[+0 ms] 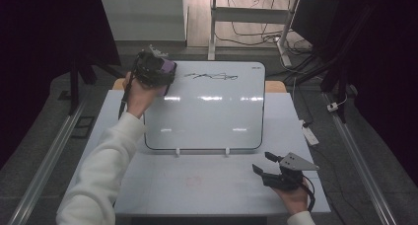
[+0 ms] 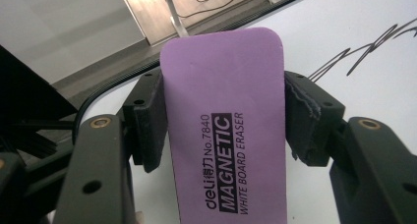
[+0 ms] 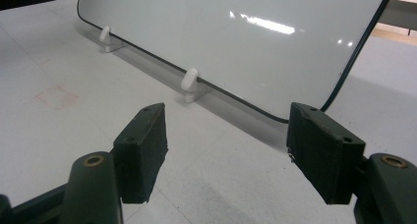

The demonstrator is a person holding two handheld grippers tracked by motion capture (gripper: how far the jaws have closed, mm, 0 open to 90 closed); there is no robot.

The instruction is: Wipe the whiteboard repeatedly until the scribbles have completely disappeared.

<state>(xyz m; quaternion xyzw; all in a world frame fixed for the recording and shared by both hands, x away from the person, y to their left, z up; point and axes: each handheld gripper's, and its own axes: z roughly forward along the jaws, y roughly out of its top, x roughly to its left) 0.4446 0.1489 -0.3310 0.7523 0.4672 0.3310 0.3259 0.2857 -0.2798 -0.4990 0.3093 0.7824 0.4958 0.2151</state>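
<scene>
Left gripper (image 1: 165,79) has the purple eraser (image 2: 226,130) pinched tight between its pads, up at the whiteboard's (image 1: 207,111) top-left corner, just beside the black scribble (image 1: 212,77). Right gripper (image 1: 263,164) sits wide open and empty over the table (image 1: 197,185).

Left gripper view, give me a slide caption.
Left gripper clamps a purple magnetic eraser between its fingers near black scribbles on the whiteboard.

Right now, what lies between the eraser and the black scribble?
Bare whiteboard, in the high view: the purple eraser in the left gripper sits left of the scribble.
</scene>
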